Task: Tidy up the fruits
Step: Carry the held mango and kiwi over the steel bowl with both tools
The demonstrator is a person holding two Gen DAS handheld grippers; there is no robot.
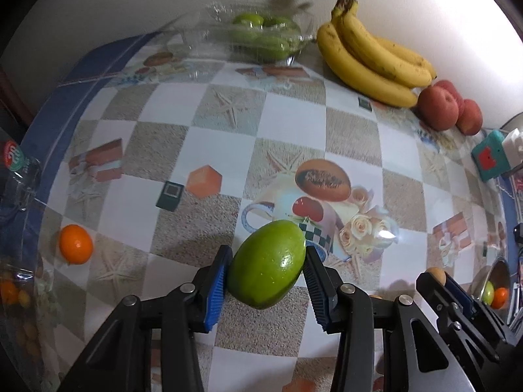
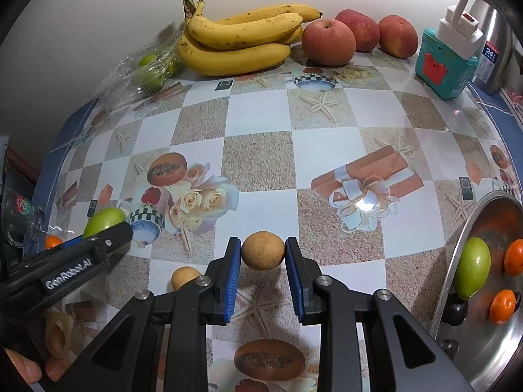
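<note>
My left gripper (image 1: 266, 266) is shut on a green oval fruit (image 1: 266, 263), held just above the checked tablecloth; the fruit also shows in the right wrist view (image 2: 103, 220). My right gripper (image 2: 263, 251) is shut on a small round tan fruit (image 2: 263, 250). A second tan fruit (image 2: 184, 277) lies on the cloth just left of it. A steel bowl (image 2: 457, 261) at the right edge holds a green fruit (image 2: 472, 268) and two small oranges (image 2: 503, 305). An orange (image 1: 75, 244) lies on the table at the left.
A banana bunch (image 2: 238, 42) and three red apples (image 2: 328, 42) lie along the back wall. A clear plastic box (image 1: 261, 37) with green fruits stands at the back left. A teal box (image 2: 444, 62) with a white plug stands at the back right. A glass (image 1: 19, 176) is at the left edge.
</note>
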